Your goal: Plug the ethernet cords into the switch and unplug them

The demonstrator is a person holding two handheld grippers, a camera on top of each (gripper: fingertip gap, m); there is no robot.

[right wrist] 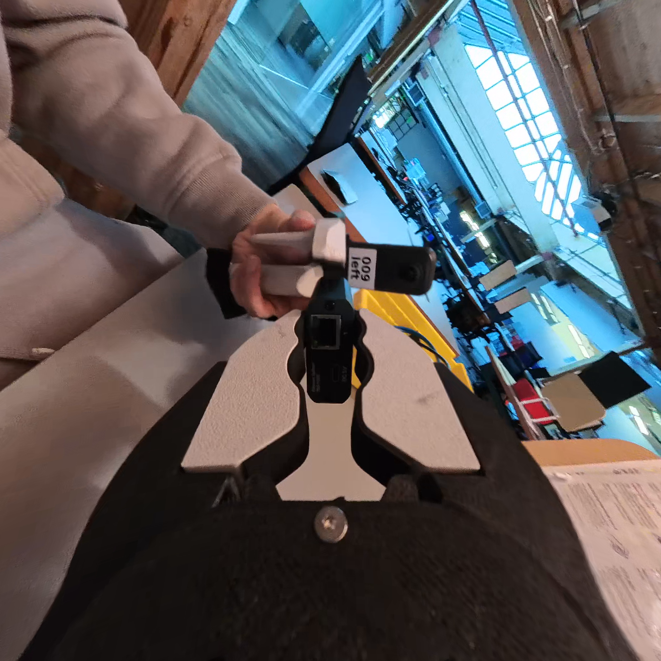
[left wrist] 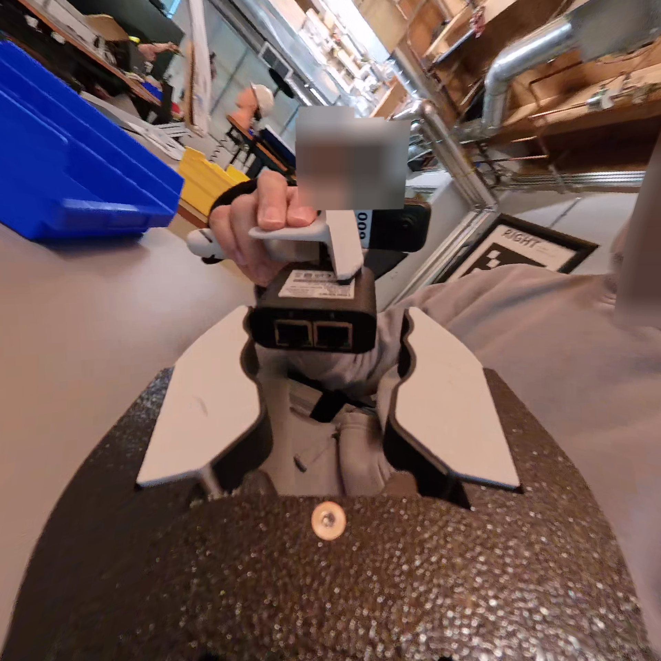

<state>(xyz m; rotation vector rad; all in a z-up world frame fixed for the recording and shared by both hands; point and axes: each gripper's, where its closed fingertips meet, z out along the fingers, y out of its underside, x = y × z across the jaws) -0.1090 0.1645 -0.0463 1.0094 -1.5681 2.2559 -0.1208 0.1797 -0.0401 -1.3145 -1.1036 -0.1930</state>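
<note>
We hold switch [right wrist: 327, 354] aloft between both grippers, off table [left wrist: 89, 322]. No cords visible, every port we see empty; we judge plugging and unplugging both left.

Right gripper [right wrist: 327, 343]: jaws narrow, clamped on switch's sides. Left gripper [left wrist: 323, 322]: jaws wide, contact unclear, we cannot tell grip.

Switch: small black box, two ports one end, single port other, white label on one face.

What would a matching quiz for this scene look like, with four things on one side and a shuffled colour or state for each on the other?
Things:
1. left gripper
2. right gripper
3. switch
4. larger bin

Colour or state:
a. blue
b. open
c. clamped on the switch
d. black, visible ports empty

Pairs: 1-b, 2-c, 3-d, 4-a
</note>
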